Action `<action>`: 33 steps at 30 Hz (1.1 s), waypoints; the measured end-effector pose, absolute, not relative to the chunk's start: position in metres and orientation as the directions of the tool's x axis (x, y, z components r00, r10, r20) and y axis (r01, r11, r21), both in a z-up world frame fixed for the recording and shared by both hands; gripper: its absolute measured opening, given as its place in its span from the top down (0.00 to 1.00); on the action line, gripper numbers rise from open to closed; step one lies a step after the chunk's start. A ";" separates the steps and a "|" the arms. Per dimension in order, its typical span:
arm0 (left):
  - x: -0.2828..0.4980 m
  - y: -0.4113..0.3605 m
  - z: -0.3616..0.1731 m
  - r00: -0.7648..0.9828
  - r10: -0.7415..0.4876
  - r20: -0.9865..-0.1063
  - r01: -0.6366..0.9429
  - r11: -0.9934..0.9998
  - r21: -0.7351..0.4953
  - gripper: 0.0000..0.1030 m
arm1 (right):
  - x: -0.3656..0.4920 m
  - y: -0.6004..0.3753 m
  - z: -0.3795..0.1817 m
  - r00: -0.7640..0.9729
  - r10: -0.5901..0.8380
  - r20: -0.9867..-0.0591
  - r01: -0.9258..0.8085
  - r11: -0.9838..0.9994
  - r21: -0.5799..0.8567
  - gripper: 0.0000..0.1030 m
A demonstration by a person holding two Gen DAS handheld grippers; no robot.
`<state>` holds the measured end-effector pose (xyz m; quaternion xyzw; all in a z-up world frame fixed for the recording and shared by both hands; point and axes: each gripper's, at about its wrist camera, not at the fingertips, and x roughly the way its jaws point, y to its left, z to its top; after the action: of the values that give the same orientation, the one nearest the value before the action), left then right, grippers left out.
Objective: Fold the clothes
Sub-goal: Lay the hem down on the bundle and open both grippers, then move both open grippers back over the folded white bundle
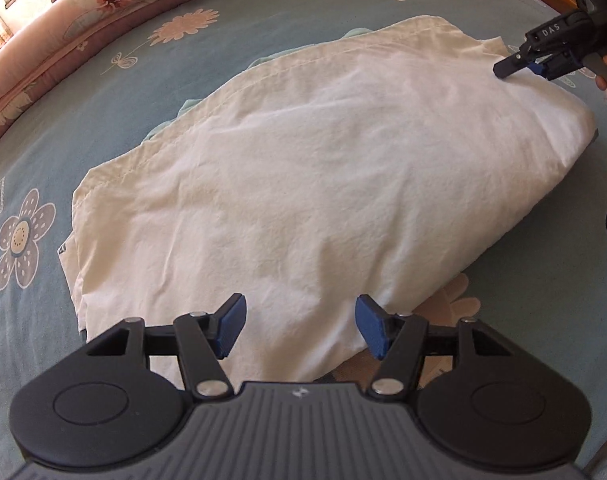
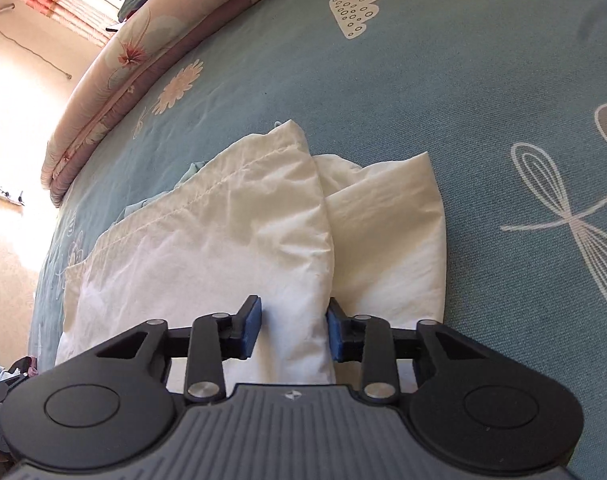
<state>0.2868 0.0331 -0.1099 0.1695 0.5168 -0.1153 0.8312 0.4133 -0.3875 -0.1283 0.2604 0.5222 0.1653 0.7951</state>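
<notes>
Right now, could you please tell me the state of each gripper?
Left gripper: open, holding nothing, over the white garment.
Right gripper: open, its jaws either side of a garment fold, not clamped.

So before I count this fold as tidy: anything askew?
Yes: the white garment is folded unevenly, one layer sticking out beside the top flap, and a pale green cloth peeks from beneath its far edge.

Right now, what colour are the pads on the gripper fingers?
Blue pads on black fingers, seen best in the left wrist view.
</notes>
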 end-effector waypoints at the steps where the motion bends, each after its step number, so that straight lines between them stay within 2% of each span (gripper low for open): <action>1: 0.288 0.034 -0.109 0.443 -0.010 -0.897 0.359 0.918 0.167 0.40 | 0.413 -0.388 -0.128 0.395 0.543 -0.741 0.005 0.806 0.592 0.81; 4: 0.290 0.037 -0.110 0.449 -0.011 -0.893 0.350 0.922 0.164 0.34 | 0.405 -0.391 -0.123 0.396 0.540 -0.743 0.006 0.807 0.590 0.94; 9: 0.283 0.031 -0.121 0.405 -0.012 -0.914 0.398 0.903 0.164 0.34 | 0.386 -0.393 -0.107 0.385 0.515 -0.766 -0.011 0.832 0.554 0.96; 11: 0.280 0.027 -0.127 0.394 -0.003 -0.919 0.416 0.892 0.175 0.34 | 0.386 -0.396 -0.111 0.382 0.485 -0.787 -0.006 0.853 0.523 0.91; 12: 0.280 0.026 -0.128 0.392 -0.002 -0.920 0.417 0.892 0.176 0.34 | 0.386 -0.397 -0.113 0.380 0.469 -0.797 -0.003 0.862 0.506 0.82; 13: 0.281 0.024 -0.125 0.406 -0.004 -0.914 0.418 0.890 0.182 0.34 | 0.388 -0.398 -0.113 0.379 0.448 -0.810 0.005 0.874 0.486 0.78; 17: 0.287 0.016 -0.111 0.492 -0.017 -0.870 0.427 0.876 0.224 0.34 | 0.374 -0.398 -0.074 0.510 0.361 -0.781 -0.027 0.914 0.405 0.76; 19: 0.295 0.013 -0.109 0.516 -0.016 -0.856 0.416 0.879 0.234 0.34 | 0.363 -0.391 -0.061 0.533 0.370 -0.761 -0.073 0.916 0.394 0.75; 21: 0.304 0.014 -0.113 0.522 -0.017 -0.853 0.394 0.892 0.223 0.34 | 0.355 -0.381 -0.053 0.532 0.399 -0.747 -0.128 0.910 0.395 0.68; 27: 0.302 0.027 -0.163 0.325 -0.008 -0.946 0.313 0.944 0.100 0.33 | 0.358 -0.297 -0.061 0.436 0.446 -0.781 -0.350 0.884 0.309 0.67; 30: 0.282 0.020 -0.161 0.360 -0.020 -0.933 0.351 0.929 0.116 0.34 | 0.360 -0.254 -0.056 0.429 0.484 -0.762 -0.410 0.857 0.313 0.67; 33: 0.275 0.028 -0.149 0.377 -0.071 -0.924 0.342 0.937 0.068 0.34 | 0.358 -0.210 -0.050 0.419 0.515 -0.748 -0.473 0.827 0.304 0.67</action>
<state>0.2752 0.0278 -0.1486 0.1248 0.5437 -0.1259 0.8203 0.3585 -0.2095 -0.0504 0.0232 0.4523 0.2934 0.8419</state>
